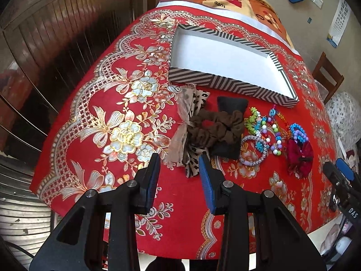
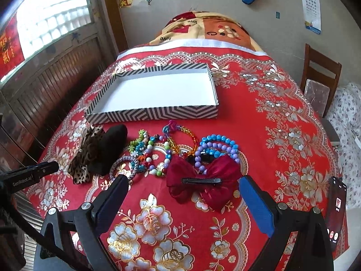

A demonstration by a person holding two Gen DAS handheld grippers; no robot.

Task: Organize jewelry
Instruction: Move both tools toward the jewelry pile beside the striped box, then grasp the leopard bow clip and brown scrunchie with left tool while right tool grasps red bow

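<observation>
An empty striped box with a white inside lies on the red floral cloth. In front of it lie a leopard-print bow, a brown scrunchie on a black pad, several bead bracelets and a dark red bow clip. My left gripper is open and empty, just short of the leopard bow. My right gripper is open wide and empty, its jaws either side of the red bow clip.
A phone lies at the cloth's right edge. A wooden chair stands to the right, a wooden door to the left. A patterned blanket covers the far end of the table.
</observation>
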